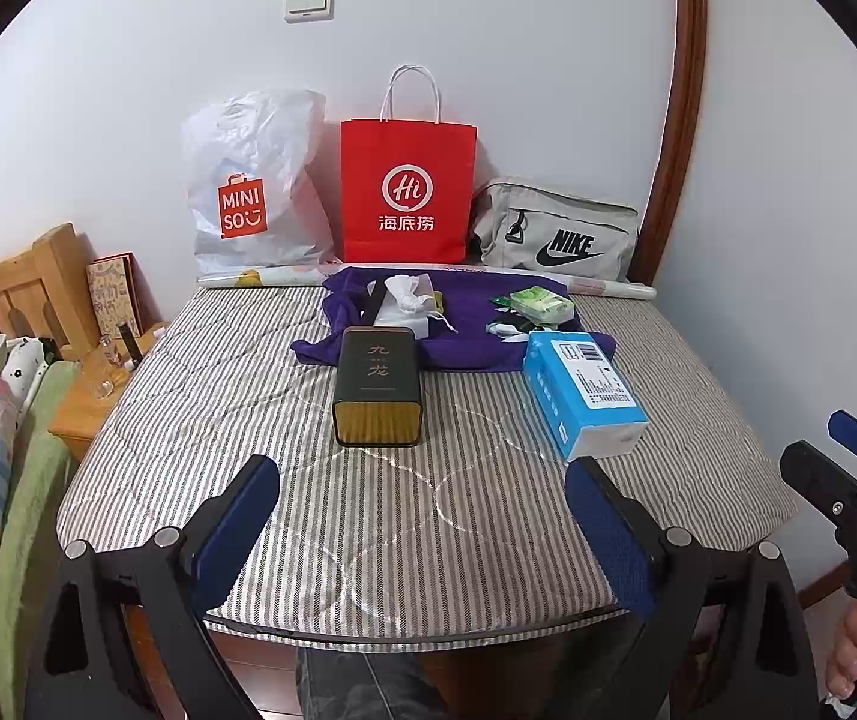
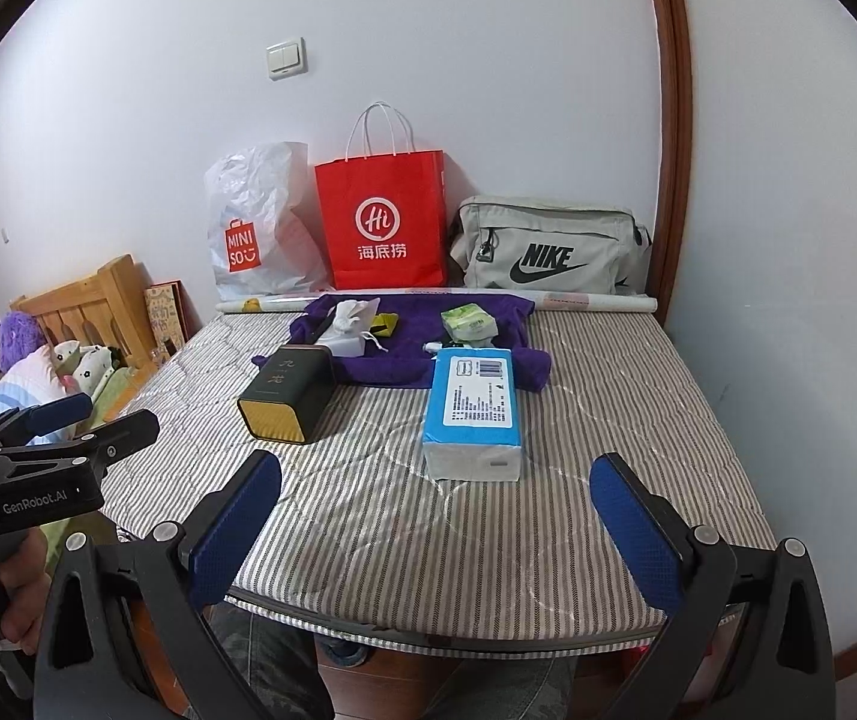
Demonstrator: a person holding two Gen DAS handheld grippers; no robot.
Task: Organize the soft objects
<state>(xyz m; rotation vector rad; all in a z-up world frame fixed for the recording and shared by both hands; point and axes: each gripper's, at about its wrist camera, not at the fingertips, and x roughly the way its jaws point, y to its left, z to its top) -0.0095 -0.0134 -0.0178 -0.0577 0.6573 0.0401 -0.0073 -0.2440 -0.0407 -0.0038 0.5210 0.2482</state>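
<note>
Left gripper (image 1: 422, 498) wide, empty | right gripper (image 2: 436, 495) wide, empty; tissue pack (image 2: 473, 405) seemingly untouched

Blue tissue pack (image 2: 472, 405) flat on striped cover, overlapping rumpled purple cloth (image 2: 404, 354).

This is a bedroom in a home, shown by the wooden bed headboard (image 1: 20, 294) with soft pillows (image 1: 8, 360), a striped quilted pad (image 1: 248, 420) over a table, shopping bags (image 1: 407, 192) against the white wall, and a light switch (image 1: 308, 0).
</note>
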